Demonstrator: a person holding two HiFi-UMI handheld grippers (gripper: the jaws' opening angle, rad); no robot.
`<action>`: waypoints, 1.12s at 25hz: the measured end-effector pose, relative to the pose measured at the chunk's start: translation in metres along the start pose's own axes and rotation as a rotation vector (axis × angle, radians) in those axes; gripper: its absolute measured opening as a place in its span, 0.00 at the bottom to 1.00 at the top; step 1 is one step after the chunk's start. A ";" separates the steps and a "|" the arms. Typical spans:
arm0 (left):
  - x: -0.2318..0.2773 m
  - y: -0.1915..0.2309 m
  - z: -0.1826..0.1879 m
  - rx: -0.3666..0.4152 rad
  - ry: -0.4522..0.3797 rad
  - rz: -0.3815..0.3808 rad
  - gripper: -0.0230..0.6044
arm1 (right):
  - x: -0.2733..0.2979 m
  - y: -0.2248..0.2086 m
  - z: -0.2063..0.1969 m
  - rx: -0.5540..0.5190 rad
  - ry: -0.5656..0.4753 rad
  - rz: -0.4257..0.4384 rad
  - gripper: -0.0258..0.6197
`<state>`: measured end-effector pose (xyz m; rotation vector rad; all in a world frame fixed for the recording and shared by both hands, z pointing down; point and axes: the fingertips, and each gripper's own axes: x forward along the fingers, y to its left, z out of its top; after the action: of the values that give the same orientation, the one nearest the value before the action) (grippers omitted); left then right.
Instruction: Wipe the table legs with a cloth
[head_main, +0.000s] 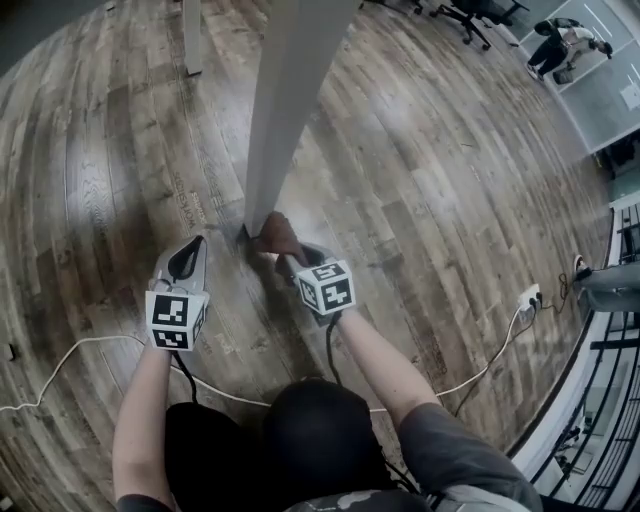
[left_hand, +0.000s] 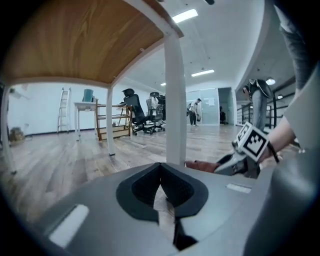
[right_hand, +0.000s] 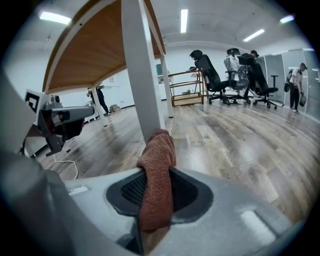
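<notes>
A white table leg (head_main: 285, 100) comes down to the wooden floor just ahead of me. My right gripper (head_main: 283, 258) is shut on a brown cloth (head_main: 277, 235), which it holds against the foot of the leg. In the right gripper view the cloth (right_hand: 157, 170) hangs between the jaws of the right gripper (right_hand: 156, 175), with the leg (right_hand: 140, 75) right behind it. My left gripper (head_main: 192, 245) hovers a little to the left of the leg, shut and holding nothing. The left gripper view shows the left gripper (left_hand: 160, 167), the leg (left_hand: 175, 100) and the cloth (left_hand: 202, 166) at its base.
A white cable (head_main: 70, 350) runs across the floor behind the grippers to a power strip (head_main: 527, 297) at the right. A second table leg (head_main: 192, 35) stands further back. Office chairs (right_hand: 215, 75) and a person (head_main: 560, 45) are far off. The tabletop underside (left_hand: 85, 40) is overhead.
</notes>
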<state>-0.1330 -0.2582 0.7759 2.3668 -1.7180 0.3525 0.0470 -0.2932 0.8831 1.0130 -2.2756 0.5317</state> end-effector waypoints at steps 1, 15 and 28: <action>-0.004 0.004 0.011 0.040 0.008 0.006 0.07 | -0.018 -0.006 0.014 -0.008 -0.014 -0.001 0.18; -0.027 0.007 0.257 0.004 -0.339 -0.109 0.07 | -0.253 -0.014 0.389 -0.066 -0.780 0.007 0.18; -0.025 0.006 0.265 0.019 -0.371 -0.104 0.07 | -0.216 0.021 0.364 -0.158 -0.626 -0.005 0.18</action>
<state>-0.1263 -0.3154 0.5163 2.6523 -1.7273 -0.0954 0.0208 -0.3704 0.4670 1.2266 -2.7937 0.0165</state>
